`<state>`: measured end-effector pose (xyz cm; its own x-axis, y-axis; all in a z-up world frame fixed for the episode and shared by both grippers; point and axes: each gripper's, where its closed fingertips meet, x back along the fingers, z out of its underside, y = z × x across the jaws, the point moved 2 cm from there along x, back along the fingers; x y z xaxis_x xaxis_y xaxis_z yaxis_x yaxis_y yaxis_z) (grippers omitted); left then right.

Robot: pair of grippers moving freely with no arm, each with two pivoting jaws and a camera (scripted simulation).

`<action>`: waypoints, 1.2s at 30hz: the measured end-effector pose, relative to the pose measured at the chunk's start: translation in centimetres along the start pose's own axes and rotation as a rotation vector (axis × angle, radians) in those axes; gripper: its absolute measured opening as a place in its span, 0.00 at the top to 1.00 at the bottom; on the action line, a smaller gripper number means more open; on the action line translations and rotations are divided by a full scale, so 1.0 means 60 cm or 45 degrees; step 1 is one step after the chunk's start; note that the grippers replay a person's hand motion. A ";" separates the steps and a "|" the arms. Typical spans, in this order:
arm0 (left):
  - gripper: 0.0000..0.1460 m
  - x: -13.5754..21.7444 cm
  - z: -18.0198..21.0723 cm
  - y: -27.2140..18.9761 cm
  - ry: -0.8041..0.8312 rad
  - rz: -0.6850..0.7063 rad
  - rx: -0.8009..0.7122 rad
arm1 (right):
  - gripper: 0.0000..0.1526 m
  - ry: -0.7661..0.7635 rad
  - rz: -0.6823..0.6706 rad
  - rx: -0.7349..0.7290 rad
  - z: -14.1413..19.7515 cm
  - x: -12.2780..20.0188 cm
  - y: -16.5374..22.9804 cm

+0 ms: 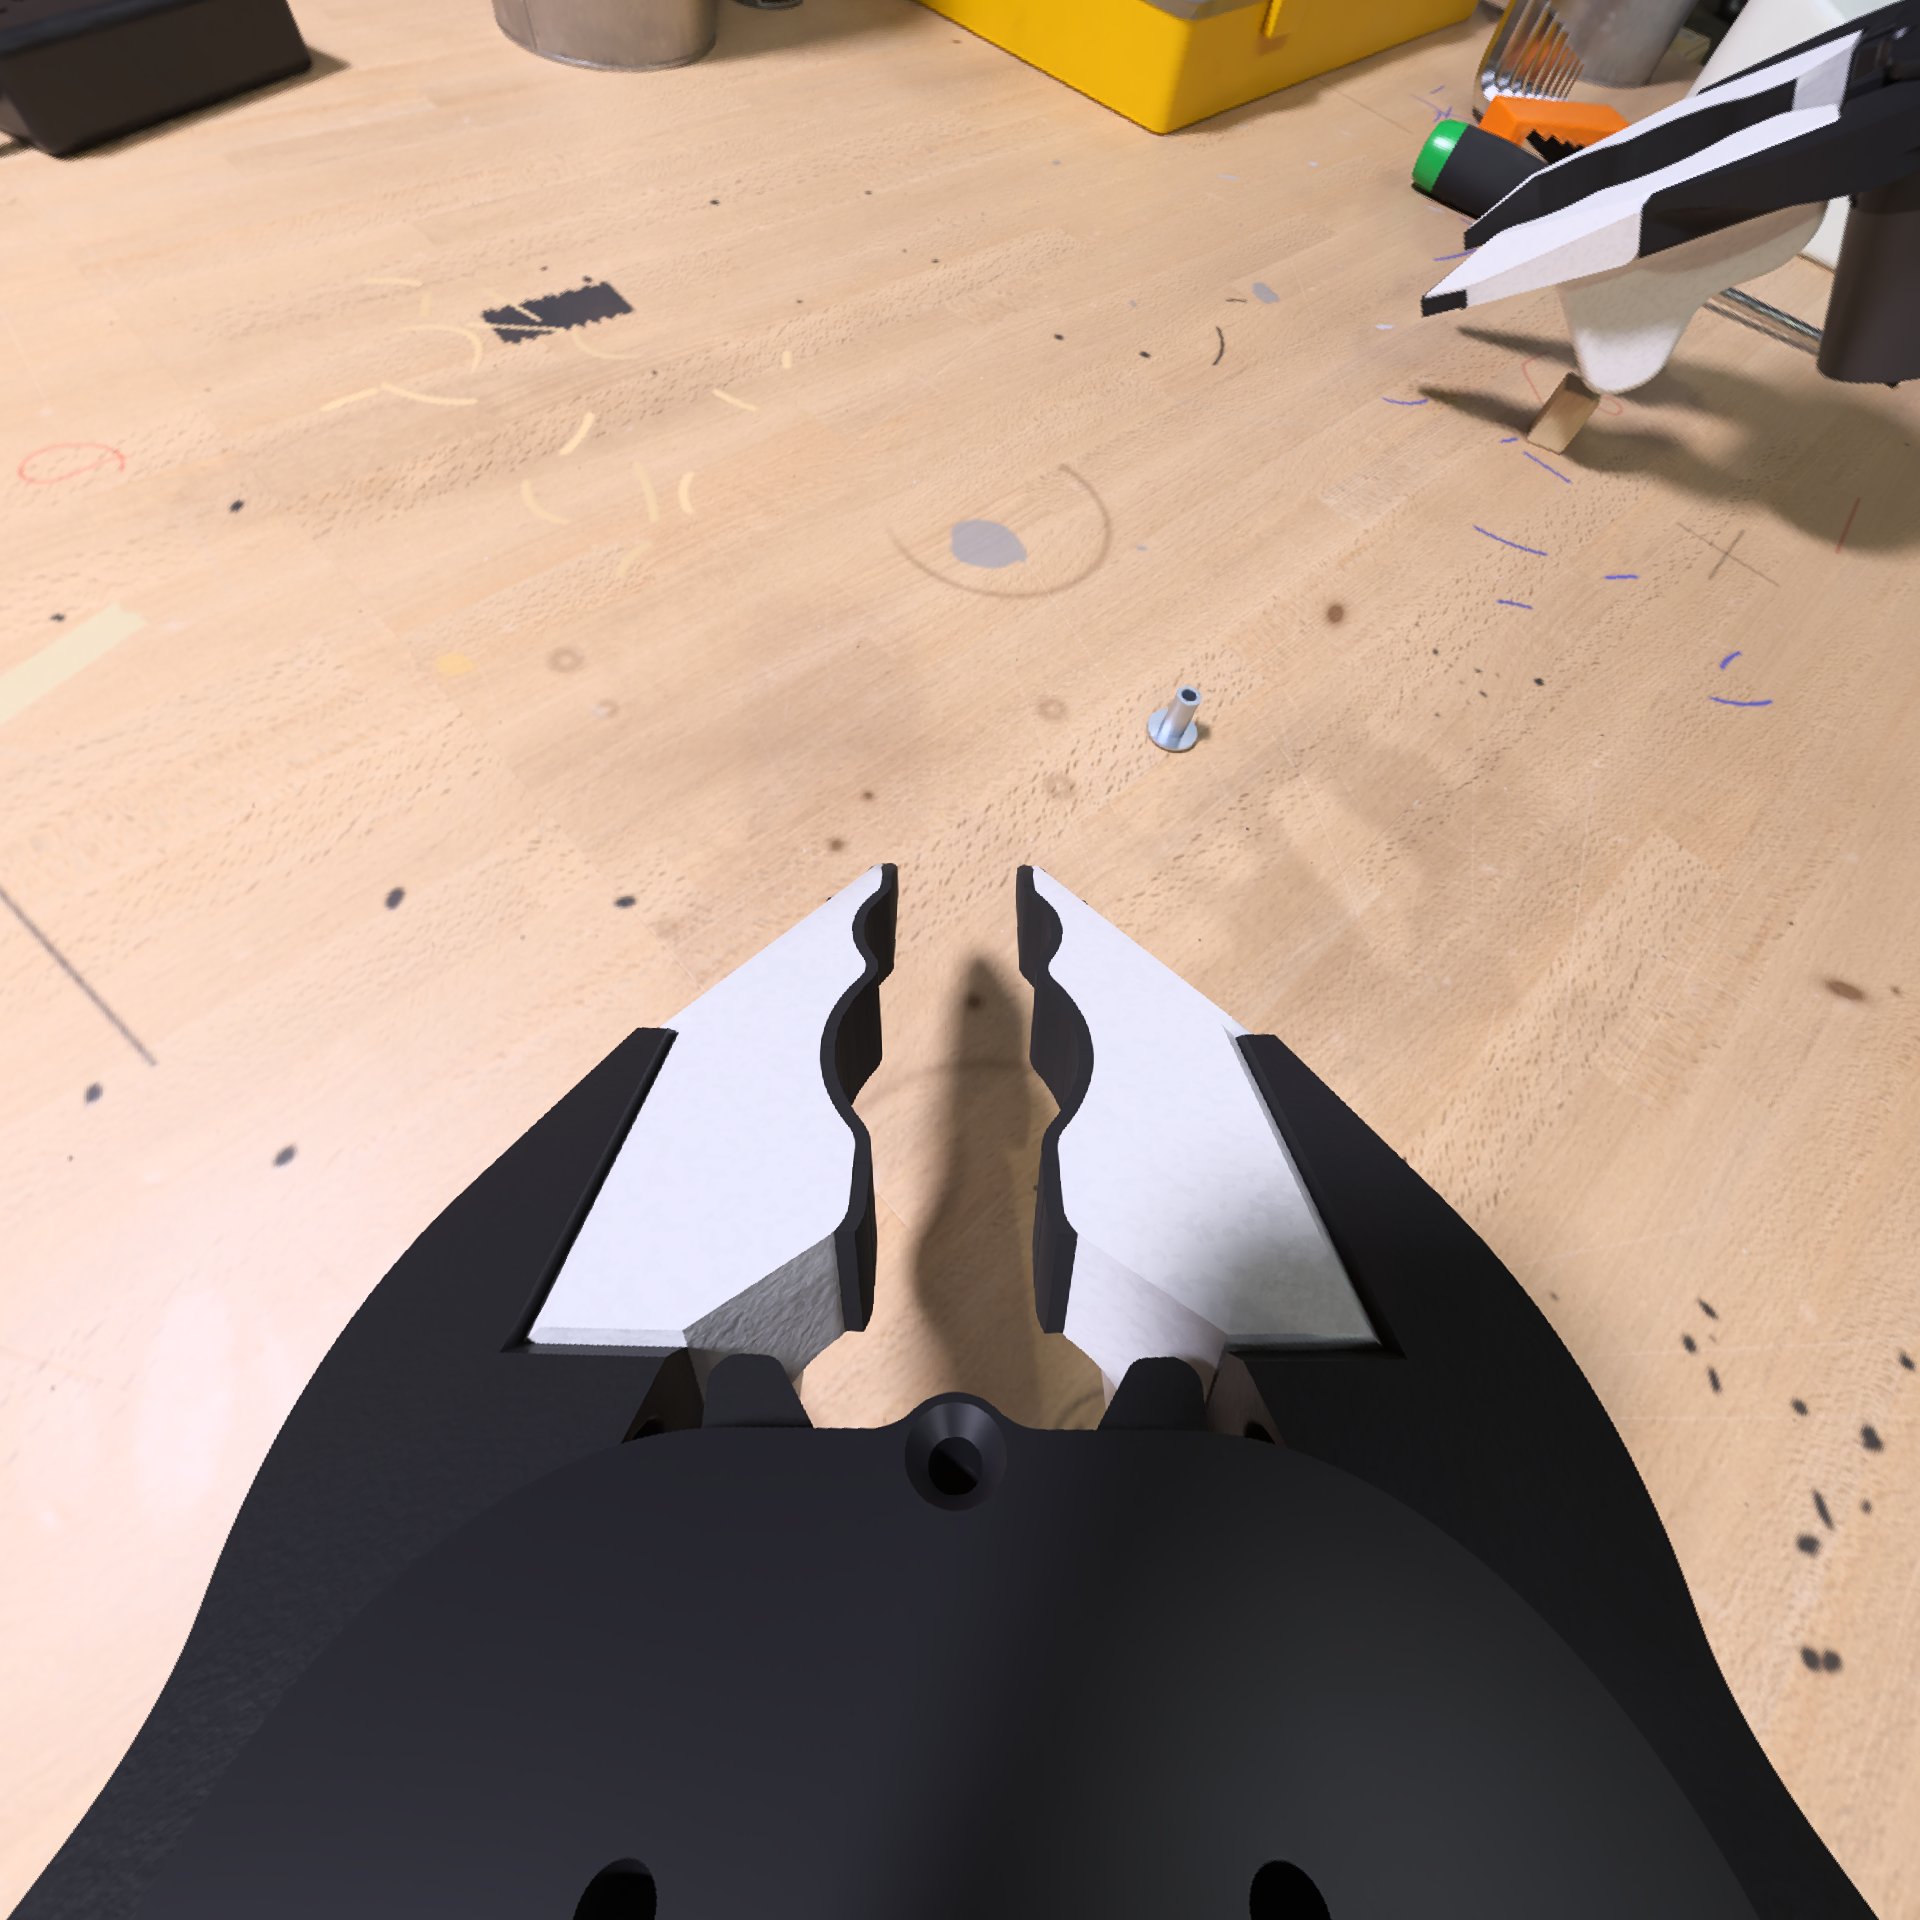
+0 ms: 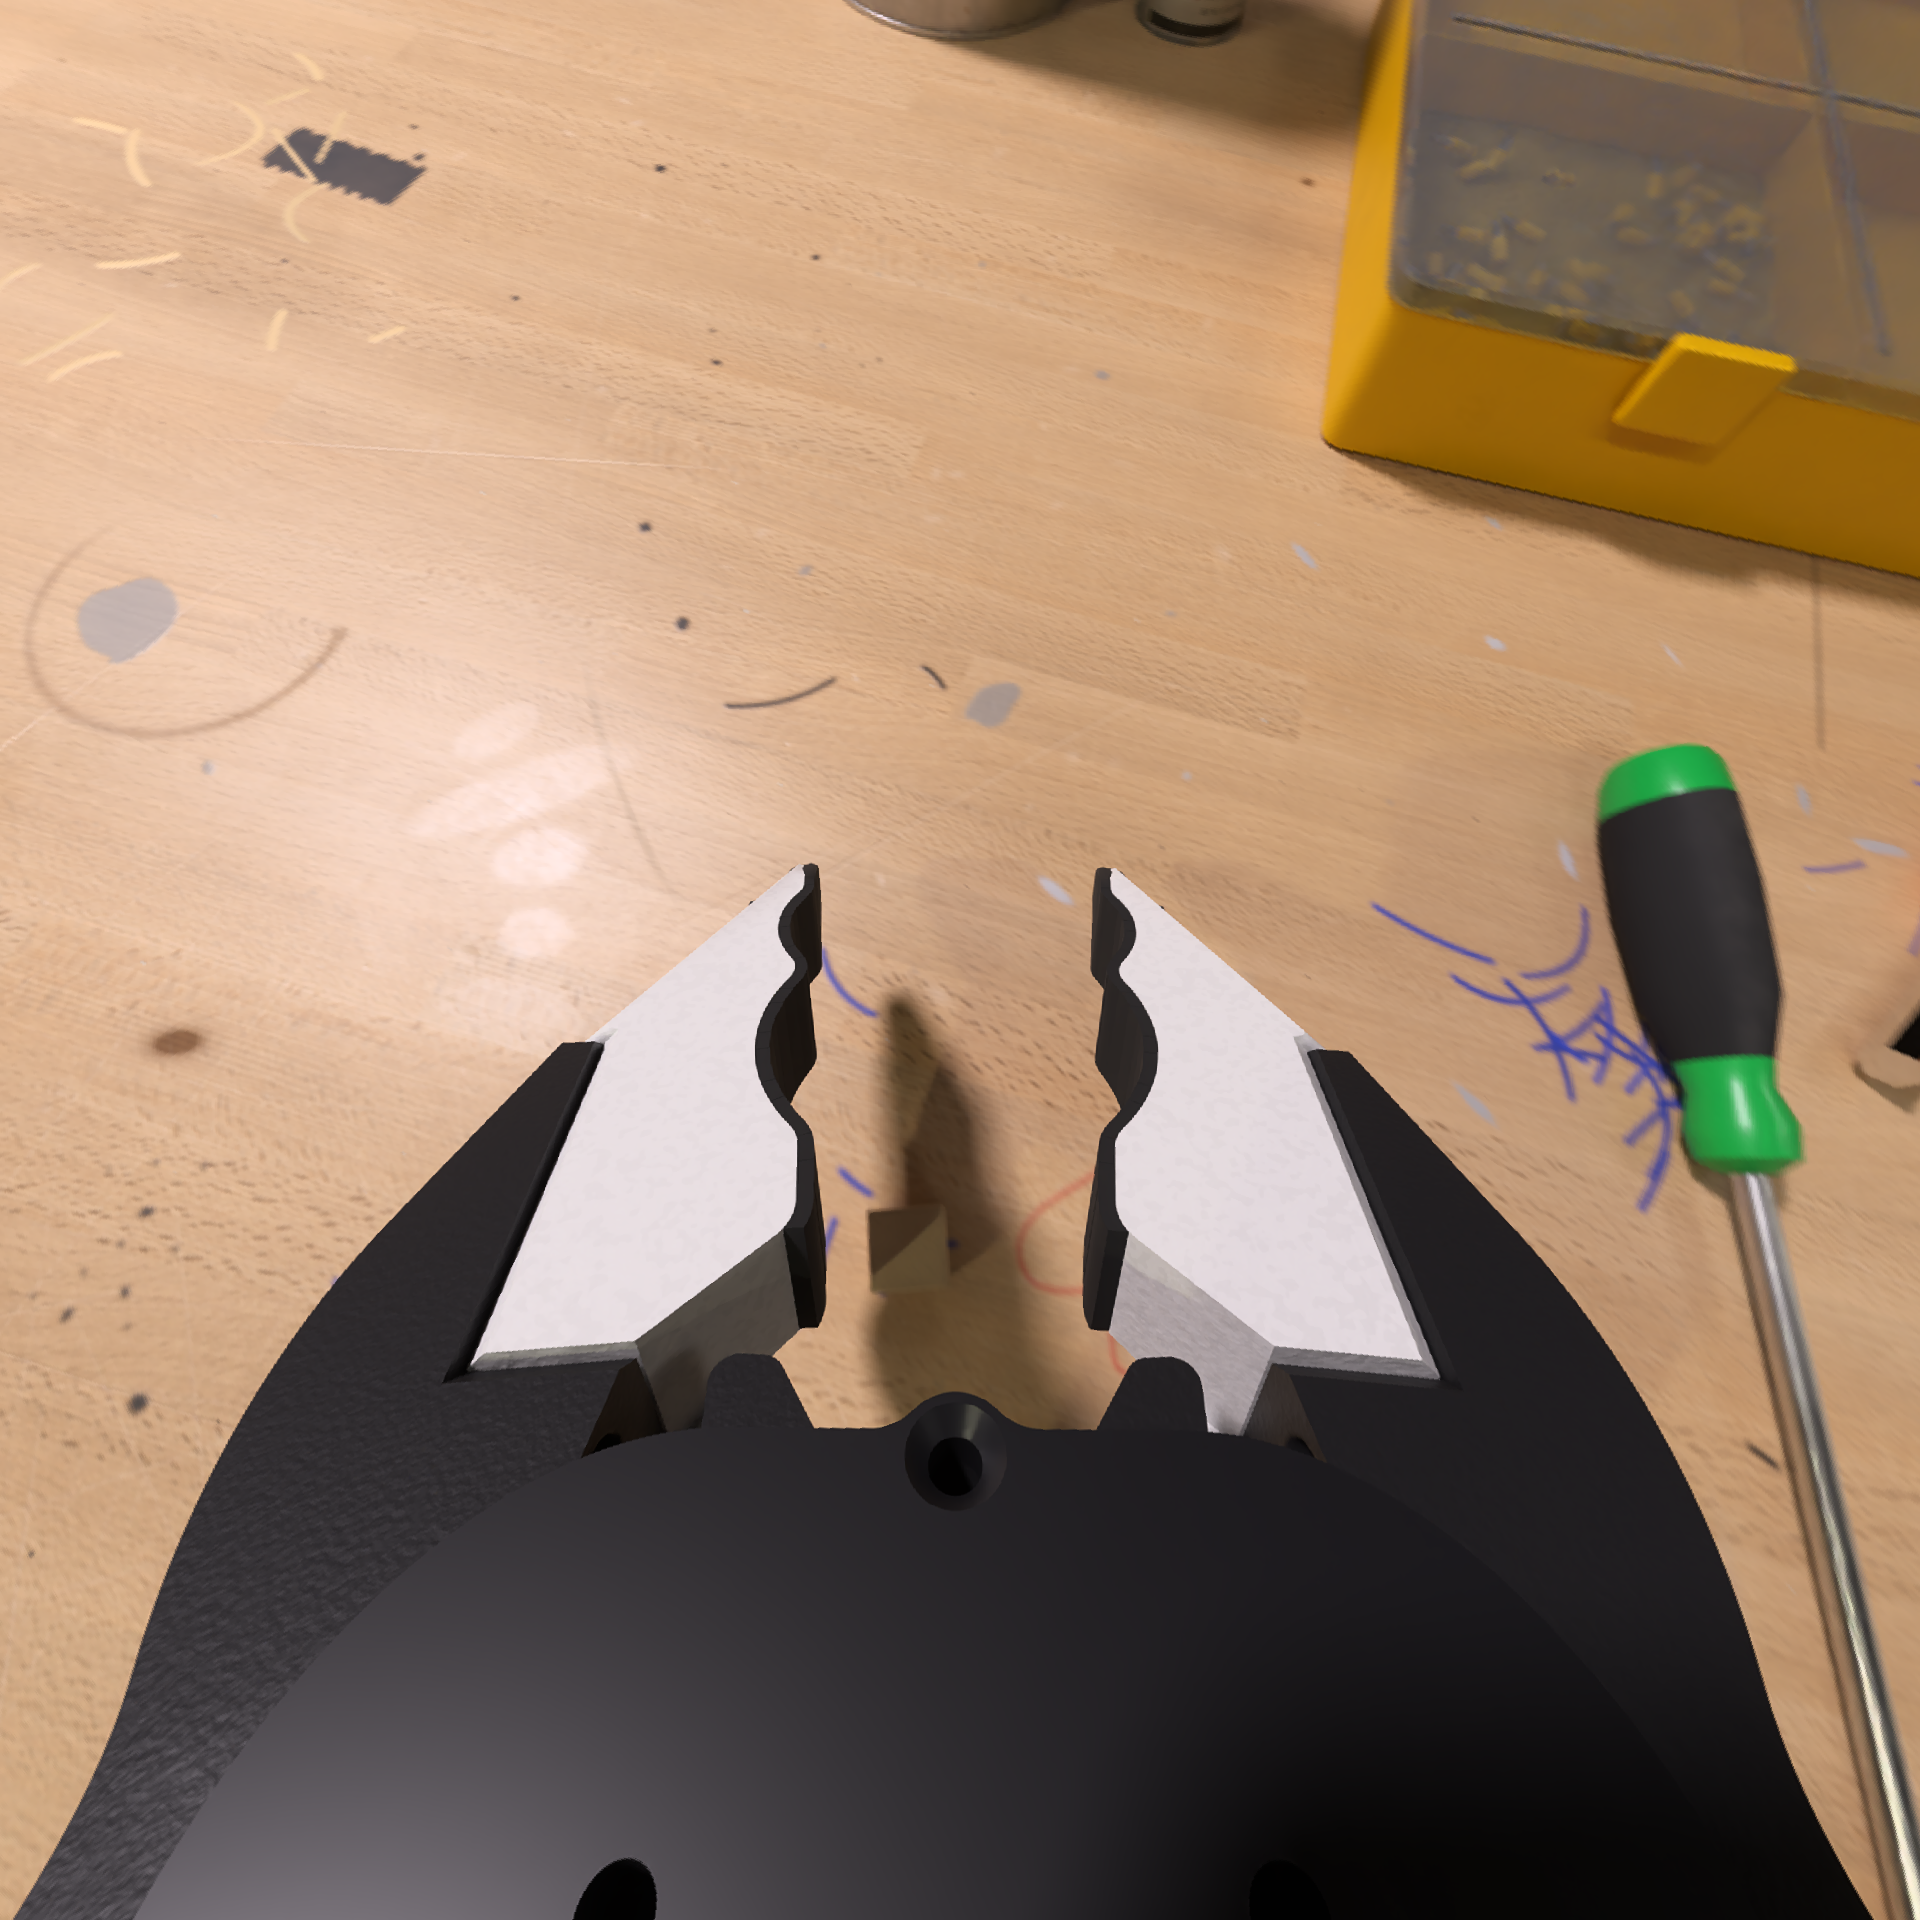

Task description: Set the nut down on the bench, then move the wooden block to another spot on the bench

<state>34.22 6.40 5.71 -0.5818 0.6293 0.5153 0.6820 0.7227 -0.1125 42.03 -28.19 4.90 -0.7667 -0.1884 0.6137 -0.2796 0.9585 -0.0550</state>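
The nut (image 1: pixel 1175 717), a small silver flanged sleeve, stands on the wooden bench (image 1: pixel 727 644) ahead and to the right of my left gripper (image 1: pixel 956 878), which is open and empty. The small wooden block (image 1: pixel 1561 414) lies on the bench at the far right, under my right gripper (image 1: pixel 1449 296). In the right wrist view the block (image 2: pixel 906 1250) sits on the bench between and below the open fingers, near their base. My right gripper (image 2: pixel 954 883) is open and holds nothing.
A yellow parts box (image 2: pixel 1621 416) with a clear lid stands at the back right. A green and black screwdriver (image 2: pixel 1704 977) lies right of my right gripper. A metal can (image 1: pixel 603 26) and a dark object (image 1: pixel 135 62) stand at the back.
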 end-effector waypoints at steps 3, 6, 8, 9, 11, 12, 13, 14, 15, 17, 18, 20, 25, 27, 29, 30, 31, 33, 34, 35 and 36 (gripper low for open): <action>0.85 -0.006 -0.011 -0.001 -0.006 0.011 -0.030 | 0.67 0.019 0.027 -0.032 0.011 0.022 -0.019; 0.85 -0.014 -0.020 -0.004 -0.015 0.040 -0.044 | 0.70 0.045 0.075 -0.059 0.032 0.049 -0.035; 0.85 -0.022 -0.025 -0.005 -0.015 0.059 -0.051 | 0.72 0.059 0.088 -0.086 0.050 0.064 -0.041; 0.85 -0.026 -0.027 -0.006 -0.011 0.071 -0.054 | 0.72 0.062 0.063 -0.100 0.057 0.070 -0.038; 0.85 -0.033 -0.031 -0.008 -0.004 0.093 -0.066 | 0.73 0.054 -0.031 -0.100 0.068 0.081 -0.023; 0.85 -0.036 -0.033 -0.010 -0.003 0.101 -0.076 | 0.74 0.057 -0.062 -0.084 0.075 0.083 -0.014; 0.85 -0.038 -0.035 -0.011 0.000 0.109 -0.085 | 0.75 0.077 -0.084 -0.056 0.084 0.084 -0.006; 0.85 -0.040 -0.037 -0.013 0.001 0.116 -0.093 | 0.75 0.105 -0.097 -0.027 0.093 0.083 0.001; 0.85 -0.043 -0.039 -0.015 0.001 0.123 -0.098 | 0.76 0.128 -0.105 -0.002 0.100 0.080 0.006; 0.85 -0.046 -0.042 -0.019 0.001 0.135 -0.104 | 0.77 0.137 -0.105 0.009 0.106 0.074 0.011; 0.85 -0.048 -0.043 -0.021 0.000 0.140 -0.106 | 0.78 0.131 -0.109 -0.004 0.106 0.071 0.012; 0.85 -0.049 -0.045 -0.024 -0.002 0.143 -0.110 | 0.81 0.123 -0.132 -0.033 0.104 0.066 0.012; 0.85 -0.047 -0.044 -0.027 -0.003 0.130 -0.105 | 0.85 0.124 -0.167 -0.041 0.097 0.058 0.013; 0.86 -0.045 -0.044 -0.026 -0.005 0.126 -0.099 | 0.87 0.126 -0.169 -0.026 0.096 0.055 0.014; 0.86 -0.044 -0.043 -0.025 -0.003 0.119 -0.096 | 0.91 0.126 -0.164 -0.018 0.095 0.054 0.015; 0.86 -0.043 -0.043 -0.025 -0.003 0.115 -0.098 | 0.91 0.125 -0.167 -0.017 0.094 0.053 0.016; 0.86 -0.042 -0.043 -0.024 -0.004 0.110 -0.100 | 0.91 0.122 -0.177 -0.011 0.092 0.053 0.021; 0.86 -0.041 -0.042 -0.022 -0.005 0.099 -0.103 | 0.91 0.089 -0.215 0.014 0.080 0.050 0.038; 0.86 -0.041 -0.042 -0.022 -0.006 0.098 -0.102 | 0.91 0.066 -0.241 0.033 0.070 0.048 0.054; 0.86 -0.041 -0.041 -0.021 -0.004 0.098 -0.100 | 0.91 0.044 -0.280 0.057 0.059 0.046 0.074; 0.86 -0.041 -0.040 -0.020 -0.001 0.096 -0.100 | 0.91 0.027 -0.326 0.084 0.049 0.042 0.097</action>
<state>35.86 3.30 6.62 -0.5276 0.6814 0.5073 0.7566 0.6484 -0.0840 36.76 -23.70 3.84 -0.6541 -0.4180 0.6304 -0.5007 0.8640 0.0533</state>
